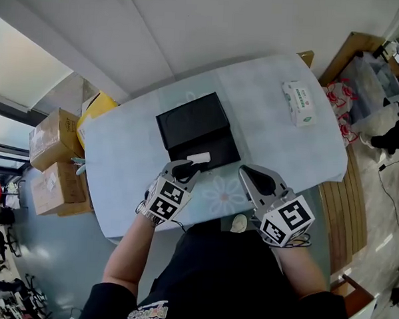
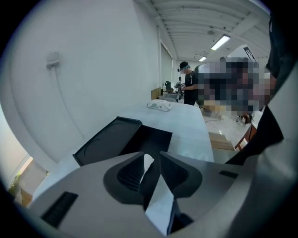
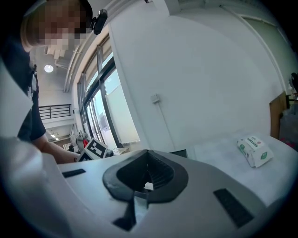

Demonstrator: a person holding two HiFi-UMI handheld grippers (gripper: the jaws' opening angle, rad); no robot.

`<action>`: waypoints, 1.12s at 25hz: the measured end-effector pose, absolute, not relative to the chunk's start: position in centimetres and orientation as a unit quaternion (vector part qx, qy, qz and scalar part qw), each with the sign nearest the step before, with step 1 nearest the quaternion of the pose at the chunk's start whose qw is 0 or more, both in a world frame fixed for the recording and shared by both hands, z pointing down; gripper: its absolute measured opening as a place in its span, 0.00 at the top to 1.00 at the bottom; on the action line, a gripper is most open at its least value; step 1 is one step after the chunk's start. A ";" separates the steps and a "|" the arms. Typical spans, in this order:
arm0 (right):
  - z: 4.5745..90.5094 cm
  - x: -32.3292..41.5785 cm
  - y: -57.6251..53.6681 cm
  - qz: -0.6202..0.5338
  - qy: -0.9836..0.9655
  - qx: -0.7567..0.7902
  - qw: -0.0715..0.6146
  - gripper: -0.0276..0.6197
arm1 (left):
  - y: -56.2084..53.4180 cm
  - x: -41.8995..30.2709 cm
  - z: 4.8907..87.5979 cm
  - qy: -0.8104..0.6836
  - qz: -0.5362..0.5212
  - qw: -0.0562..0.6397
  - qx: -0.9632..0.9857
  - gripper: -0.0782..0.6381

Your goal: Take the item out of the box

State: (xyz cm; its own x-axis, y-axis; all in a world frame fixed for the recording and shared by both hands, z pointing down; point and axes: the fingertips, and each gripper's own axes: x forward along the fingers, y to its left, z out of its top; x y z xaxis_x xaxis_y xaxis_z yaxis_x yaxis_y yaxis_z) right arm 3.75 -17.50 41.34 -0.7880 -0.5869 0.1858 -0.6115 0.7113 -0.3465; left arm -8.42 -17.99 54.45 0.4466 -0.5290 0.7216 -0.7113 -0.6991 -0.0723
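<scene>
My left hand-held gripper (image 2: 152,157) has its jaws parted. A thin white item (image 2: 160,204) sits in the gap between them, and the pads do not look to be pressing on it, so I count this gripper as open around the item and not clamped on it. Seen along the jaws, the item is edge-on and runs lengthwise down the gap, from deep between the pads out past the tips. From above, its far end shows just ahead of those tips, at the near edge of the black box (image 1: 223,153). So the item lies straight ahead of this gripper and partly inside its reach, with its long side roughly in line with the jaws as far as I can judge. I cannot tell whether it rests on the box wall or hangs clear of it. The box lies open, its lid (image 1: 191,120) folded flat beyond it, further from me. My right hand-held gripper (image 3: 148,172) is closed on nothing and sits off to the right of the box, farther from the item than the left. The left is the one placed to close and draw the item back toward me. Well beyond and to the right on the surface (image 1: 267,132) lies a tissue packet (image 1: 300,103).
</scene>
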 end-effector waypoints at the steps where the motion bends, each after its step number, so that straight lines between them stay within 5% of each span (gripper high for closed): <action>1: 41.6 3.6 -17.7 0.201 -0.923 0.326 0.033 0.94 | -18.3 -8.6 55.0 -0.361 0.385 0.120 0.841 0.75; 28: 46.4 3.7 -21.1 0.273 -0.890 0.362 0.051 0.94 | -21.6 -8.3 65.1 -0.177 0.544 0.075 0.817 0.67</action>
